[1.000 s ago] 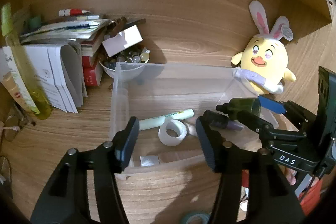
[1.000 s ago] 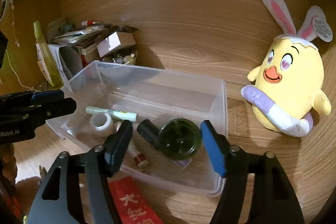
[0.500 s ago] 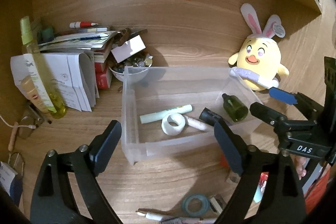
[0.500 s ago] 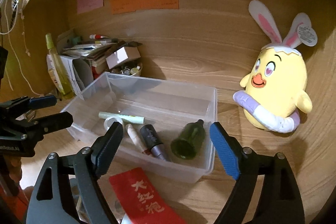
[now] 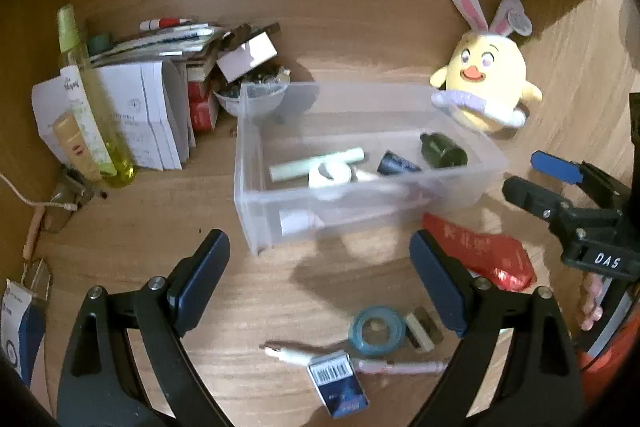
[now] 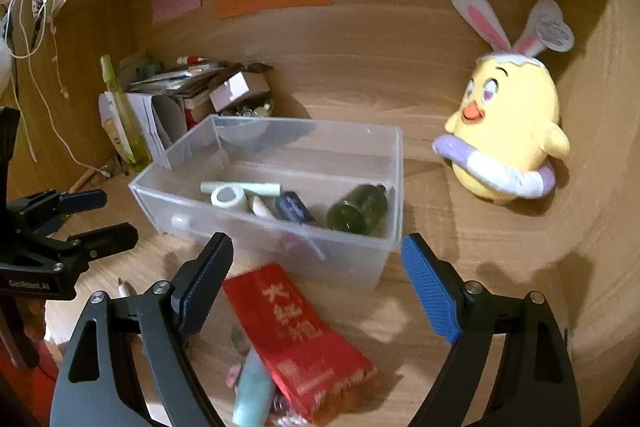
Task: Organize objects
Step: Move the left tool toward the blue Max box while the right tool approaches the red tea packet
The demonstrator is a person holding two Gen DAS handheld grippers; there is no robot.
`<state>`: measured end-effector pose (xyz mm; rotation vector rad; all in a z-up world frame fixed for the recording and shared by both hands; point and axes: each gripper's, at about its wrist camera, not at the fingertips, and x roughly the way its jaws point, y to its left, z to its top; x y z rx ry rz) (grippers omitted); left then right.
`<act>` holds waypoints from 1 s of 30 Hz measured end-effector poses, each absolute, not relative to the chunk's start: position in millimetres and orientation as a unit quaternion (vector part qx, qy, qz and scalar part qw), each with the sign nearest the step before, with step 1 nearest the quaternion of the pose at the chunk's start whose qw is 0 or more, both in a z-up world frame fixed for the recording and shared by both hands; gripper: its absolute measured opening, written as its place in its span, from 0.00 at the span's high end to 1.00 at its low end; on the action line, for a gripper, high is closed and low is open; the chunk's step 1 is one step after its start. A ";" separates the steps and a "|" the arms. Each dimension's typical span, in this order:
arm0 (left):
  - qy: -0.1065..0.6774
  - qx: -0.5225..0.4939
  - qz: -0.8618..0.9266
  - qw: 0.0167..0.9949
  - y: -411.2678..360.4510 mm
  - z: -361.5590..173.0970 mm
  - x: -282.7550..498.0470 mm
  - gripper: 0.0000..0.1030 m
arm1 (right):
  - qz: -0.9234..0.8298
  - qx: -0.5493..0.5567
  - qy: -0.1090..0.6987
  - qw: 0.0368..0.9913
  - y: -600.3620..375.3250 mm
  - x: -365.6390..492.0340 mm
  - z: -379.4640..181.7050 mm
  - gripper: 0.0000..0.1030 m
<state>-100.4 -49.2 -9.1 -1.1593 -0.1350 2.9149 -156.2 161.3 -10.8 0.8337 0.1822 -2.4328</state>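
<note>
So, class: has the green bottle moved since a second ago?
Yes. The green bottle was between the right gripper's jaws; now it lies in the bin, at the end nearer the plush.

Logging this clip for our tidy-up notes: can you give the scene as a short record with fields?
bin: clear plastic, on desk
in bin: green bottle, tape roll, pale green tube, dark tube
outside bin: red packet, blue ring, small blue box
plush chick: right of bin
left tool: open, empty
right tool: open, empty
</note>
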 end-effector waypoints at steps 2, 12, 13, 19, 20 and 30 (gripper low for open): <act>-0.042 -0.373 0.927 0.005 -48.0 -14.0 -95.1 0.10 | -0.907 0.315 0.071 0.269 165.5 -151.7 -13.3 0.18; -0.044 -0.404 0.913 0.022 -45.9 -39.6 -77.8 0.10 | -0.910 0.333 0.064 0.239 187.7 -133.6 -25.6 0.18; -0.046 -0.407 0.912 0.023 -45.8 -42.5 -75.8 0.10 | -0.910 0.335 0.063 0.237 188.8 -132.8 -27.5 0.18; -0.058 -0.437 0.897 0.027 -45.4 -66.2 -64.7 0.10 | -0.896 0.366 0.063 0.245 186.3 -134.0 -45.8 0.18; -0.060 -0.441 0.895 0.028 -45.7 -69.1 -63.1 0.10 | -0.894 0.369 0.064 0.246 184.7 -134.0 -48.7 0.18; -0.032 -0.442 0.896 0.020 -45.7 -79.5 -47.3 0.10 | -0.884 0.395 0.085 0.238 182.6 -132.0 -69.1 0.18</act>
